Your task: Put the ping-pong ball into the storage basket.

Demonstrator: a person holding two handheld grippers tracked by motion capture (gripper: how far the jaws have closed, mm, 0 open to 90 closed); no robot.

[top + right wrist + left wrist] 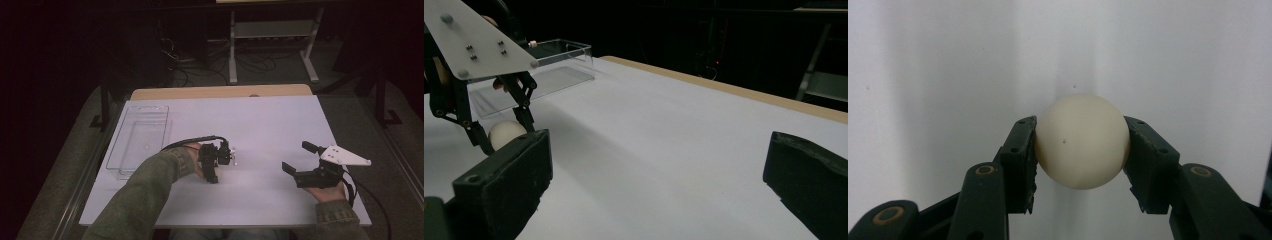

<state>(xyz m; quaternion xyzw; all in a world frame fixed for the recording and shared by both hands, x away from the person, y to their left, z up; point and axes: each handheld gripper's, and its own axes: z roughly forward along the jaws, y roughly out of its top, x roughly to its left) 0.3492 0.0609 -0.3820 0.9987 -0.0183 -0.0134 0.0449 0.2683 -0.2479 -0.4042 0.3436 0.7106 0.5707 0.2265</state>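
Cream-white ball [1082, 141] is pinched by the left tool [1081, 150] just over the bench [260, 125] — clear bin [140, 140] is sat to its left, while the right tool [300, 162] is held spread, empty.

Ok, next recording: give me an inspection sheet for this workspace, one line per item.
Surface: white table top, bare apart from the items below; wooden edge at the far side.
Job's things: cream ball; clear plastic bin at the table's left, looks empty.
Clutter: nothing seen.
Grippers: left tool shut on the ball, a jaw pressing each side; right tool open, jaws wide apart, holding nothing, near the table's right front.
Cables: black cable arcs back from the left tool; another trails from the right tool; loose wires on the floor beyond the table.
Surroundings: dark room, white metal stand behind the table.
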